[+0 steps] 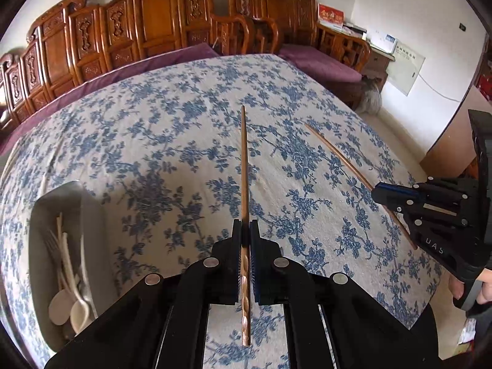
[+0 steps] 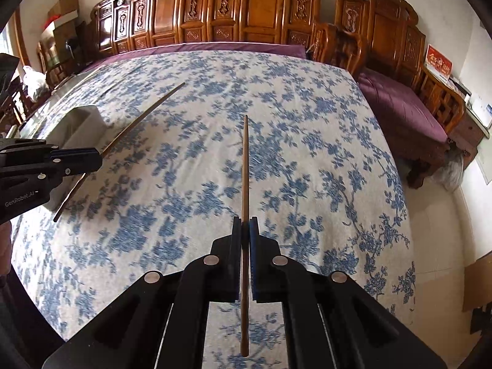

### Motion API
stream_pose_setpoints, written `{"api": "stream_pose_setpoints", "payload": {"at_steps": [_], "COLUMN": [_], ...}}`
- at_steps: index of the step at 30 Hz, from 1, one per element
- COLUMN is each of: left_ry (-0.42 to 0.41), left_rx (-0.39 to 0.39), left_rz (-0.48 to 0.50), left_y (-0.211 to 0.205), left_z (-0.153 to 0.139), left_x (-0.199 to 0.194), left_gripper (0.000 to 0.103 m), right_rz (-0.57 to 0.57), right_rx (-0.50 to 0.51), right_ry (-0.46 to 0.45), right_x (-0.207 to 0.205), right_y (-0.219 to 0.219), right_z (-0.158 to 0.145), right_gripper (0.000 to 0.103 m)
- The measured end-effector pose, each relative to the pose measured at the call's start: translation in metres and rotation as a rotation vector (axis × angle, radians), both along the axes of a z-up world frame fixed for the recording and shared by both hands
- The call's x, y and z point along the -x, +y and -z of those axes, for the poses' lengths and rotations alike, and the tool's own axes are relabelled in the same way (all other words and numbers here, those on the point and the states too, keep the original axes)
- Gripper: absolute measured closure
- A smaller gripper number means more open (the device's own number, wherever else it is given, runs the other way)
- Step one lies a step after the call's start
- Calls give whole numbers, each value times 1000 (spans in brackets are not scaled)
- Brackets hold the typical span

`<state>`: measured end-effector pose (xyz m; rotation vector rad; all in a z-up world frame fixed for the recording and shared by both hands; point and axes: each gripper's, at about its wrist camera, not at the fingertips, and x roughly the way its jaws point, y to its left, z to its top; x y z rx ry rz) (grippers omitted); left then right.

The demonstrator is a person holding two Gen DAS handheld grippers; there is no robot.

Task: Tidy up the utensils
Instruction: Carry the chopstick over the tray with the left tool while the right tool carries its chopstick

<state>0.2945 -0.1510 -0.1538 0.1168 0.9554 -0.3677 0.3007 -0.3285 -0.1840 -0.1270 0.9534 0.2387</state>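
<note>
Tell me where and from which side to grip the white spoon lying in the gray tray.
Grip the white spoon by its thin handle, partway up from the bowl, coming down from above with the jaws set across the shaft. The tray wall blocks a side approach, and the rounded bowl looks likely to slip. Forks and other spoons lie close alongside, so the fingers have little room. Both grippers hold chopsticks now.

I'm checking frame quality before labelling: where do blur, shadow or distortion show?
Left wrist view: the tray and its spoons smear at the edge; a broad shadow lies on the tablecloth.
Right wrist view: the floral print is motion-blurred; the fisheye bows the other chopstick.
</note>
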Motion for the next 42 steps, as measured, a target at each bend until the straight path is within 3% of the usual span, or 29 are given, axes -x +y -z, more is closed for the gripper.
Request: {"api": "stream_pose_setpoints", "payload": {"at_steps": [12,21,42], "left_ry": [-52,-67,38], "left_rx": [21,21,-15], "left_rz": [-44,-89,-213], "left_y": [57,101,198], "left_z": [-28,-33,14], "left_x": [20,29,12], "left_gripper": [99,99,98], "right_rz": [-81,-141,-253], "right_rx": [-11,-24,-37], "right_ry": [-44,-61,-42], "right_x": [9,12,12], "right_y": [64,112,188], "right_z": [-28,-36,-33], "right_gripper": [97,97,97]}}
